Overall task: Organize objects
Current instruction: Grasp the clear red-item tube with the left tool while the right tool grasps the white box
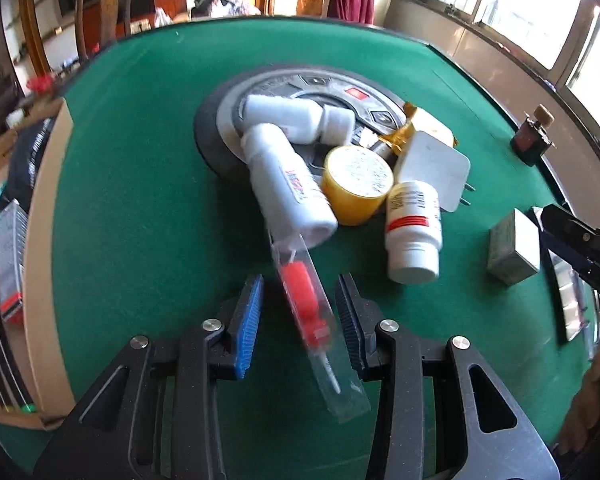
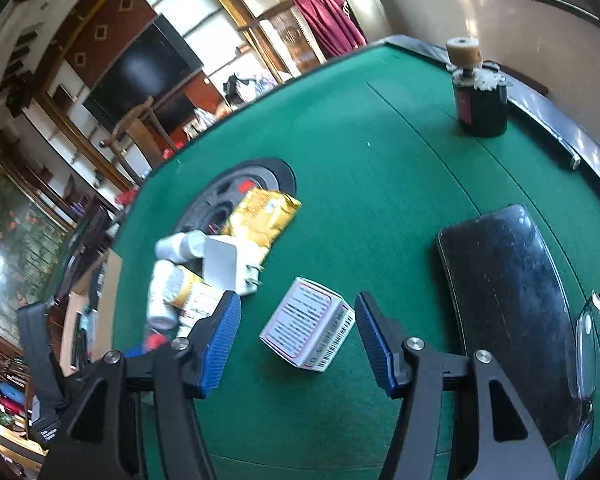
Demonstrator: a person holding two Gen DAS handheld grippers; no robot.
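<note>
Left wrist view, left to right: a cardboard box point(image 1: 48, 240) borders the green table point(image 1: 140, 160) at its left edge, with bare felt between the box and the central pile. The left gripper point(image 1: 300, 316) stands partly open; a clear packet holding a red part point(image 1: 312, 312) lies slantwise between the blue pads, with a visible gap on each side. Beyond it, two white bottles point(image 1: 284, 184), a yellow-lidded jar point(image 1: 356, 184), a white charger point(image 1: 432, 168) and a red-banded bottle point(image 1: 414, 232) crowd against a round centre disc point(image 1: 220, 136). A small carton point(image 1: 514, 252) lies apart at the right.

Right wrist view: the right gripper point(image 2: 298, 340) is open and grips nothing; the carton point(image 2: 308, 328) lies between its pads, untouched. Right of it lies a black phone point(image 2: 508, 304), then glasses point(image 2: 592, 360) at the edge. A dark bottle point(image 2: 480, 100) stands at the far rim. Wooden shelving and windows surround the table.
</note>
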